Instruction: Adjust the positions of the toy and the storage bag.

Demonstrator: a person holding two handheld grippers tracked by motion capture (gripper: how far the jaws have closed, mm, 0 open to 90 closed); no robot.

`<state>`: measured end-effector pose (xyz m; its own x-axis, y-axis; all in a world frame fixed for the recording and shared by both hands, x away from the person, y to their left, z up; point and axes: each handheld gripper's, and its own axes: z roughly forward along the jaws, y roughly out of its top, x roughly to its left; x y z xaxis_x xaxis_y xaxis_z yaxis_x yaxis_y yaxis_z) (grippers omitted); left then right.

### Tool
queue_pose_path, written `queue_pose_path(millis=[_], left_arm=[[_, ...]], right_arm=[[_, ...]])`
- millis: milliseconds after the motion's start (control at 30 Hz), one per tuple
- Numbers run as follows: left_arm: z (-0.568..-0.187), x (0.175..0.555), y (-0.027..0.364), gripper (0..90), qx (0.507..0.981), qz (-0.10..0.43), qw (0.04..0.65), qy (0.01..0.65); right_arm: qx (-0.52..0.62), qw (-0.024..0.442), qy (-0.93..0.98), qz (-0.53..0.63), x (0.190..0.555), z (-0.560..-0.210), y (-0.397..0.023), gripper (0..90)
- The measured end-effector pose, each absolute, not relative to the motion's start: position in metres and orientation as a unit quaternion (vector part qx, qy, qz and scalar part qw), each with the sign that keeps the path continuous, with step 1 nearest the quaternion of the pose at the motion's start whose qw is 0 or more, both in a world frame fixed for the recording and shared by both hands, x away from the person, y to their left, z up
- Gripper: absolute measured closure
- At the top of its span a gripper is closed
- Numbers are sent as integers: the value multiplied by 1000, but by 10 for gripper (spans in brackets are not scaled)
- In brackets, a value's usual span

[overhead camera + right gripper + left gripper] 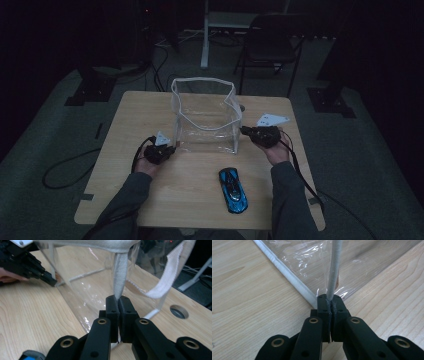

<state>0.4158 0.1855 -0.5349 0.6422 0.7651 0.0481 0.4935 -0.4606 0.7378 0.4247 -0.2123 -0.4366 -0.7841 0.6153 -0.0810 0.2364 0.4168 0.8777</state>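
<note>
A clear plastic bag [205, 117] with white trim stands open-topped on the wooden table [150, 200]. My left gripper [173, 146] is shut on the bag's near left corner; in the left gripper view the jaws pinch the upright white seam [333, 270] at its foot [331, 301]. On the bag's right side, my right gripper [243, 130] is shut on the white seam [120, 275], held just between the pads [118, 301]. A blue toy car [233, 190] lies on the table in front of the bag, between my forearms, touched by neither gripper.
A loose white strap [170, 277] hangs from the bag's rim. A round hole [178, 311] is cut in the table behind the bag. A dark chair [272, 40] and a white table leg [204, 35] stand beyond the far edge. Cables trail off both sides.
</note>
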Motion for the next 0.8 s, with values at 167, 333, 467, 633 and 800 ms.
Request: queue_pose_path(millis=[167, 333, 467, 633, 800], left_arm=[[-535, 416, 185, 883, 832, 185, 360, 381], [-535, 414, 181, 882, 836, 184, 358, 372], [-534, 412, 175, 881, 841, 180, 357, 365], [-534, 411, 167, 880, 844, 176, 357, 360], [-533, 411, 157, 880, 850, 172, 356, 349]], right_arm=[[272, 196, 812, 477, 420, -444, -220, 882], [268, 201, 814, 475, 415, -442, -223, 881], [270, 205, 815, 470, 410, -441, -228, 881], [272, 209, 815, 466, 404, -440, -236, 881], [278, 215, 812, 466, 397, -440, -245, 880]])
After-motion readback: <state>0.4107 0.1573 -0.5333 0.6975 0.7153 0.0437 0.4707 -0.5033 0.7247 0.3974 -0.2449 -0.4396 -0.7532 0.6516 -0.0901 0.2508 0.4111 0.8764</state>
